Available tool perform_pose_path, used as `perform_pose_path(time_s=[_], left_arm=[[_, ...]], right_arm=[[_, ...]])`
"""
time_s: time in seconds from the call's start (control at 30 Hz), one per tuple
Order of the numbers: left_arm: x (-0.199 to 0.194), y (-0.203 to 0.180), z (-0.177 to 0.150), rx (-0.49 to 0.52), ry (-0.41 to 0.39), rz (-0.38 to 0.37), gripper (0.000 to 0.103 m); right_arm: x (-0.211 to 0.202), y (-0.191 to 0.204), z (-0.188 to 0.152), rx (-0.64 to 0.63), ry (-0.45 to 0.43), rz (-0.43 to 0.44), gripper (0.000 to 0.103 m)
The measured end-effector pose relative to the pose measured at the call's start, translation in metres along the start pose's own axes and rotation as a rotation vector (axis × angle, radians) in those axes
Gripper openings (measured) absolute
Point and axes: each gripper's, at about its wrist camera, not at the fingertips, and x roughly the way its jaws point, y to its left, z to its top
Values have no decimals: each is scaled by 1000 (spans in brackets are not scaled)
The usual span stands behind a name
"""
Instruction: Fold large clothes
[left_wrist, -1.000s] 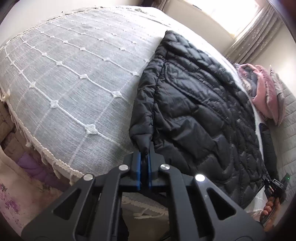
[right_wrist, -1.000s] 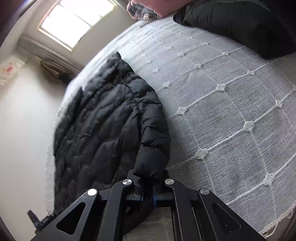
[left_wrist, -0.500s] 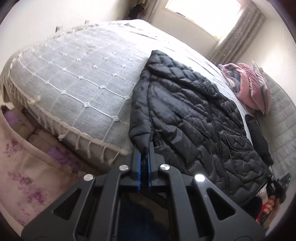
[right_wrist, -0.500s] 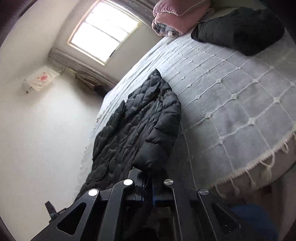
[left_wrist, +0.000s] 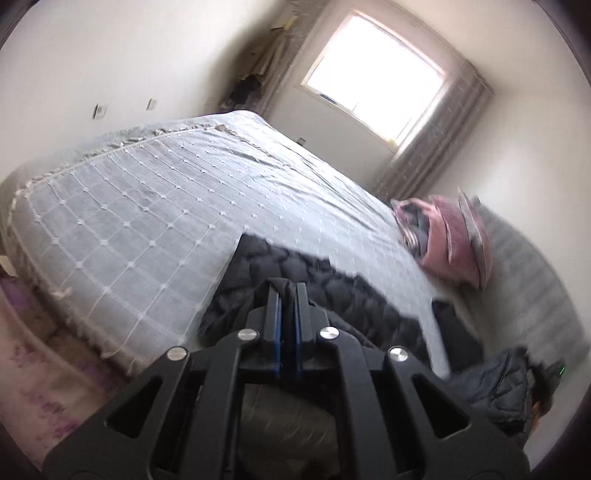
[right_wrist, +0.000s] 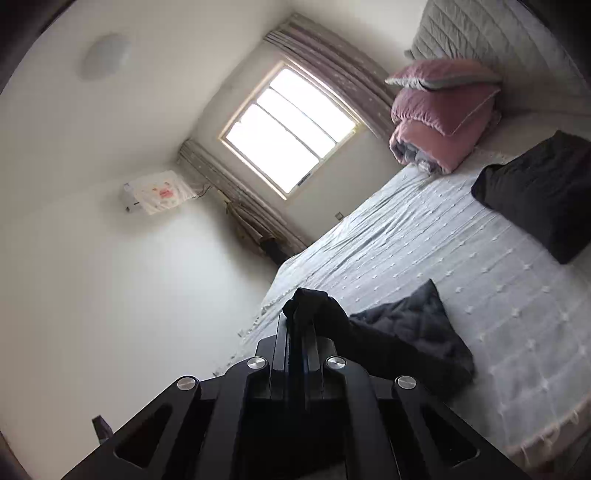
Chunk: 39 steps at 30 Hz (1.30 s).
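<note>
Black tongs (left_wrist: 288, 291), blue pads, silver screws

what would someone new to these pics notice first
Probably the black quilted puffer jacket, pinched by both the left gripper and the right gripper, draped over the near edge of the grey bedspread. Next, the bright window and the pink bedding pile by the headboard.

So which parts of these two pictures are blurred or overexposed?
Left wrist view: the window is blown out white, and the black puffer jacket and pink pillows show motion blur. Right wrist view: sharper overall, though its window is also overexposed.
</note>
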Motion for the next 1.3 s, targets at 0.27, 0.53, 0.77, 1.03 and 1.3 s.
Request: perform_pose_path(time_s=[0.27, 0.53, 0.77, 1.03, 1.3], left_arm=[[167, 4, 61, -216, 11, 253, 74], [258, 47, 32, -188, 244, 347, 83], [277, 39, 33, -125, 287, 332, 83], [315, 54, 13, -147, 387, 319, 55], [314, 29, 39, -94, 262, 306, 9]], right_arm=[[177, -68, 41, 30, -98, -497, 28], [214, -85, 29, -176, 13, -527, 89], [290, -138, 11, -167, 305, -630, 89], [324, -166, -9, -189, 452, -622, 32], [318, -119, 2, -296, 297, -677, 6]])
